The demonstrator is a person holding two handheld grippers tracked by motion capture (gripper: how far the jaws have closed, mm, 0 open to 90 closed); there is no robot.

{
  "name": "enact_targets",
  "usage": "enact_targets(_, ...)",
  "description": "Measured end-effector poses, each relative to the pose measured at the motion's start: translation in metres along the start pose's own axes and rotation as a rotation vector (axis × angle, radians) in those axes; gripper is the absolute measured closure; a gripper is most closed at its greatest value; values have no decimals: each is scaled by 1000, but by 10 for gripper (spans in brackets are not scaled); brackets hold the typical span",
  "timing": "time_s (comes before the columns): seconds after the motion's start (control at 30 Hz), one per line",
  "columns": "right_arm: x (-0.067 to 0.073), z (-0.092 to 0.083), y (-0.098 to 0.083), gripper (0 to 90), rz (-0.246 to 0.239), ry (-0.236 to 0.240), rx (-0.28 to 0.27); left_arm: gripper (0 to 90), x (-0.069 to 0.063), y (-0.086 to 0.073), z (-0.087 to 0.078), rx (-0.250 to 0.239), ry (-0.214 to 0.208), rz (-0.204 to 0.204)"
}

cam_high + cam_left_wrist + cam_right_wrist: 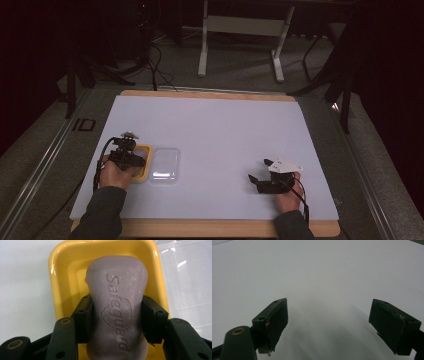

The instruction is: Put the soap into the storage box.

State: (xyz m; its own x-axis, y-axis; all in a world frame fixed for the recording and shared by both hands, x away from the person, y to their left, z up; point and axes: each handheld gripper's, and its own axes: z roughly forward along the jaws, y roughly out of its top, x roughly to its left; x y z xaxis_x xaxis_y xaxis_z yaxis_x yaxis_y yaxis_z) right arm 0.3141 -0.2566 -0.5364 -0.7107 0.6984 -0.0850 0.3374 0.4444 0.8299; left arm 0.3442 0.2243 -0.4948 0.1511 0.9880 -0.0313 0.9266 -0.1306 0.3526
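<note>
At the centre of the left gripper view, my left gripper pinches a pale purple soap bar by its narrow waist, both pads flat against its sides, probably so it cannot slip. The bar sits in a yellow dish; a clear lid lies just beside it, empty. Lower right of the high view, my right gripper rests spread wide, holding nothing, above the white table.

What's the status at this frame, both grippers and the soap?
Left gripper shut on purple soap bar, over yellow soap dish. Right gripper open, empty, above white table sheet. Clear lid beside dish, not obstructing.
</note>
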Motion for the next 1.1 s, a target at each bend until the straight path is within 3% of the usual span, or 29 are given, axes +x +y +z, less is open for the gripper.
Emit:
enact_targets(0.27,0,0,0,153,0,1,1,486,-1,0,1,-5,8,6)
enact_targets(0.6,0,0,0,154,0,1,4,383,10,-1,-1,-16,-77,-10)
enact_targets(0.93,1,0,0,154,-4,-1,7,358,9,-1,-10,-25,-86,32)
enact_targets(1.07,1,1,0,154,-5,-1,8,358,4,-1,-15,-29,-77,77)
enact_targets(1.1,1,1,0,154,-6,-1,9,358,1,0,-18,-34,-67,103)
